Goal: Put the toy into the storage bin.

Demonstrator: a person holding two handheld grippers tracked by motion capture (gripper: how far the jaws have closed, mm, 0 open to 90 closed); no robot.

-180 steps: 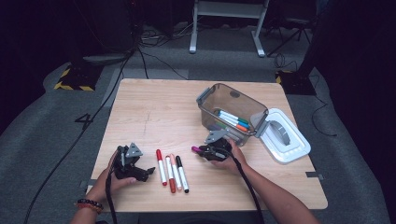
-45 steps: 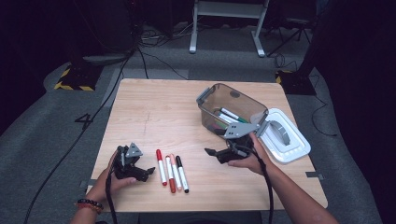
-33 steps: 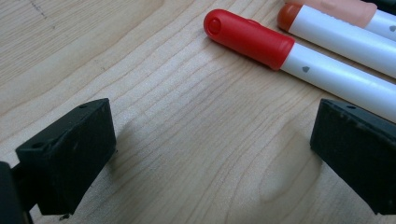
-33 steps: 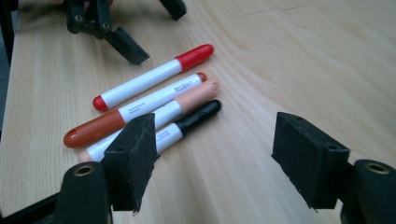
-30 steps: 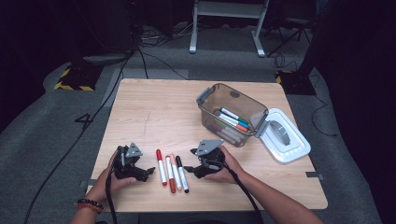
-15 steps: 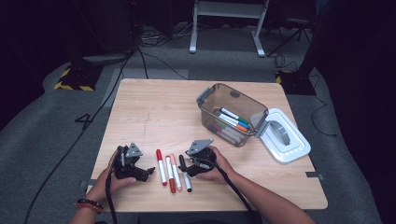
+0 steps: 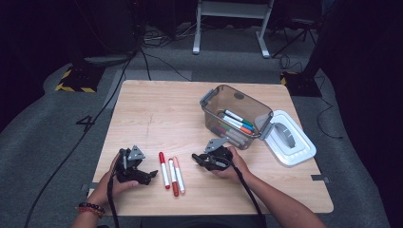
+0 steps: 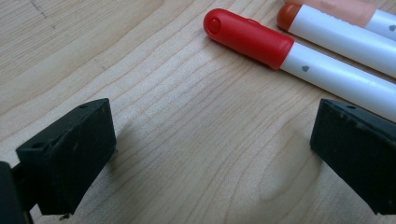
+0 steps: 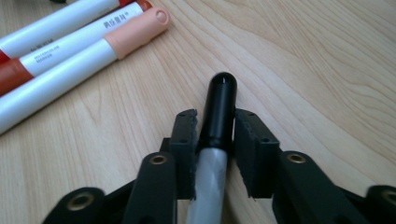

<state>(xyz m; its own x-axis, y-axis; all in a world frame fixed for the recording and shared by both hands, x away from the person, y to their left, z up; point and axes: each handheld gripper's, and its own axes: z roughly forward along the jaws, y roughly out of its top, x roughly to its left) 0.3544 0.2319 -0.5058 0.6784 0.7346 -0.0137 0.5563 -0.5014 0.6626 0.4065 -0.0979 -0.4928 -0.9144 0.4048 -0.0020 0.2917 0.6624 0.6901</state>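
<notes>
On the right half of the wooden table [image 7: 157, 109], an open clear bin [image 7: 235, 116] already holds markers. Near it, the right gripper [image 9: 215, 140] has just closed and now pinches a black-capped marker [image 9: 220, 105], likely bound there. The left gripper [image 8: 205, 154] rests wide beside three remaining markers [image 7: 171, 171].

Three markers [image 7: 171, 169] between left gripper [image 7: 151, 174] and right gripper [image 7: 196, 157].
</notes>
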